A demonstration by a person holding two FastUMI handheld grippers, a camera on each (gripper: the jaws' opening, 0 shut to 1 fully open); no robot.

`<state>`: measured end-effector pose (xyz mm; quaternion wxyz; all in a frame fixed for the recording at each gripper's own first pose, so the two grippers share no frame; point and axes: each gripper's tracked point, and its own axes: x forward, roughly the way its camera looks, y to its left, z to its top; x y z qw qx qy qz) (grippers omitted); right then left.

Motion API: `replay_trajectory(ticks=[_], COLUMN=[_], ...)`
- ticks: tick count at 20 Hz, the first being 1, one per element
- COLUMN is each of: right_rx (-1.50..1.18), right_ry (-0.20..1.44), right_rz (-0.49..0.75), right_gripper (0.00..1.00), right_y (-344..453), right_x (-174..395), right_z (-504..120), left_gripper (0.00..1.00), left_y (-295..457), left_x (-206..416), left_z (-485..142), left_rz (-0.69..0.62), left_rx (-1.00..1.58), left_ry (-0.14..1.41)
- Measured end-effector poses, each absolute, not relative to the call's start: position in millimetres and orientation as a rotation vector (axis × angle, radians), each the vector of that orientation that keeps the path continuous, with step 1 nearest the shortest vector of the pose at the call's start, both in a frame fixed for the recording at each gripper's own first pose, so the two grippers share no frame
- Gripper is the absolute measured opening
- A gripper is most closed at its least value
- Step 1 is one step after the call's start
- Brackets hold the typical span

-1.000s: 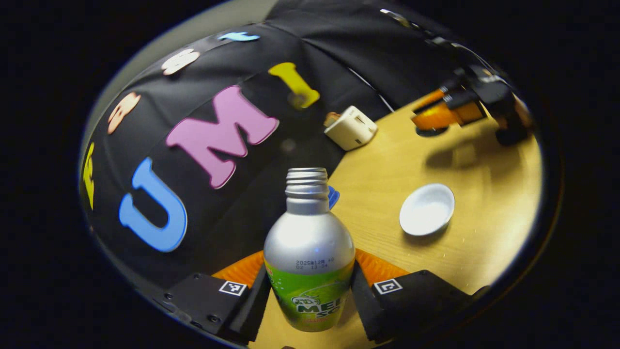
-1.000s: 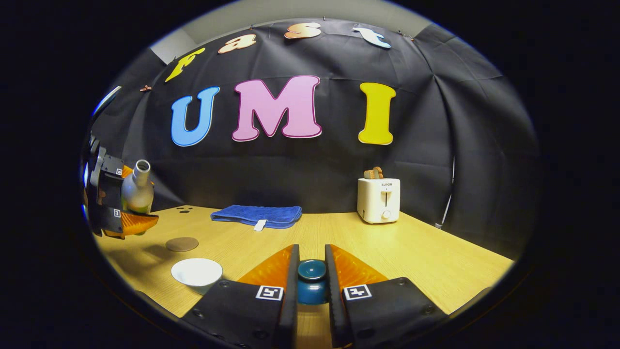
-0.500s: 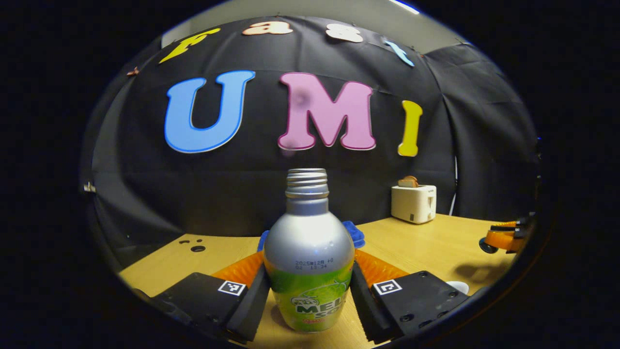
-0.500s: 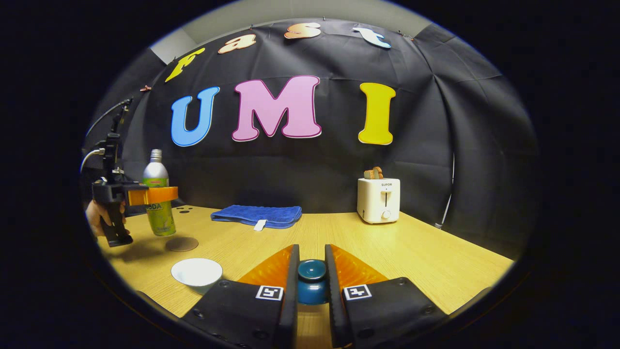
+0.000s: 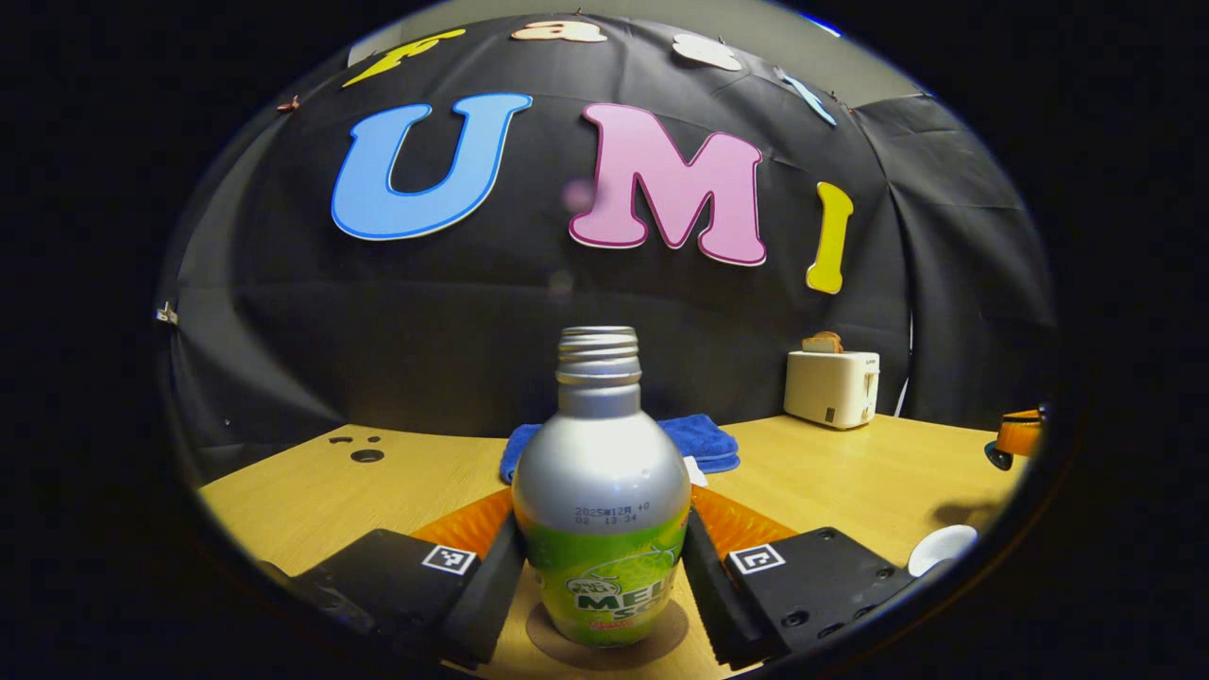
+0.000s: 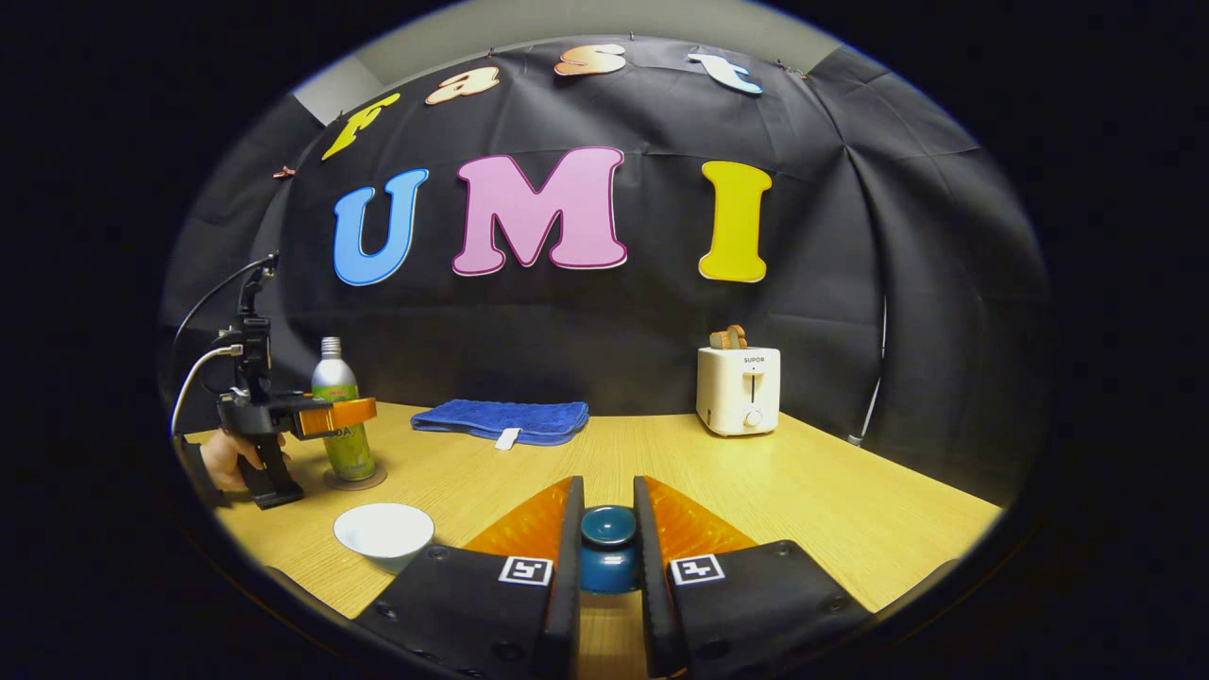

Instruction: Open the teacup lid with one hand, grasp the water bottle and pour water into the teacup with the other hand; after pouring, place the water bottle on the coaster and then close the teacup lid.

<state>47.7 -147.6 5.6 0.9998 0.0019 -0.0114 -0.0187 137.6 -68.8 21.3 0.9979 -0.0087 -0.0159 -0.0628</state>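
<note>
While the left tongs clamp the water bottle, hiding the coaster, the right tongs pinch the teacup lid.

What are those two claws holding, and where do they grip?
Left gripper clamps the water bottle around its lower body; right gripper pinches the teacup lid by its knob.

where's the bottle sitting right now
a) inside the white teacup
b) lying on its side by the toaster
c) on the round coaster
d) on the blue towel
c: the bottle stands upright on the round coaster, its base ringed by the brown disc, with the left gripper closed on its sides; the right gripper view shows the same.
</note>
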Motion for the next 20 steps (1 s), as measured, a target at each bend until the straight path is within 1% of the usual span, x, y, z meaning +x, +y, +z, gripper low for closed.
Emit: replay_trajectory(ticks=[4,5,7,10,11,14,19,20], right_rx=[0.004,0.004,0.004,0.004,0.004,0.004,0.004,0.003], right_ry=[-0.023,-0.023,-0.023,-0.022,-0.023,-0.022,-0.024,-0.026], right_rz=[-0.038,-0.038,-0.038,-0.038,-0.038,-0.038,-0.069,-0.072], right_gripper=[0.3,0.3,0.3,0.3,0.3,0.31,0.3,0.3], right_y=[-147.7,-147.4,-147.4,-147.6,-147.2,-147.2,-151.5,-152.5], right_x=[47.6,47.7,47.9,47.7,47.6,47.8,46.6,42.9], right_z=[5.2,5.3,5.5,5.3,5.6,5.4,5.0,5.9], left_gripper=[0.83,0.87,0.98,0.98,0.98,0.97,0.96,0.96], left_y=[-67.0,-65.3,-70.3,-61.2,-65.5,-72.7,-60.0,-56.3], left_x=[135.4,133.1,117.8,93.2,81.0,42.6,-2.2,-5.6], left_z=[19.1,20.7,26.9,31.6,32.2,26.7,-6.4,-2.5], left_rz=[-0.123,-0.123,-0.137,-0.105,-0.121,-0.159,-0.135,-0.126], left_rx=[-0.004,-0.003,-0.006,0.065,0.079,0.053,-0.001,-0.004], left_ry=[-0.015,-0.016,-0.013,-0.009,-0.008,0.008,0.063,0.027])
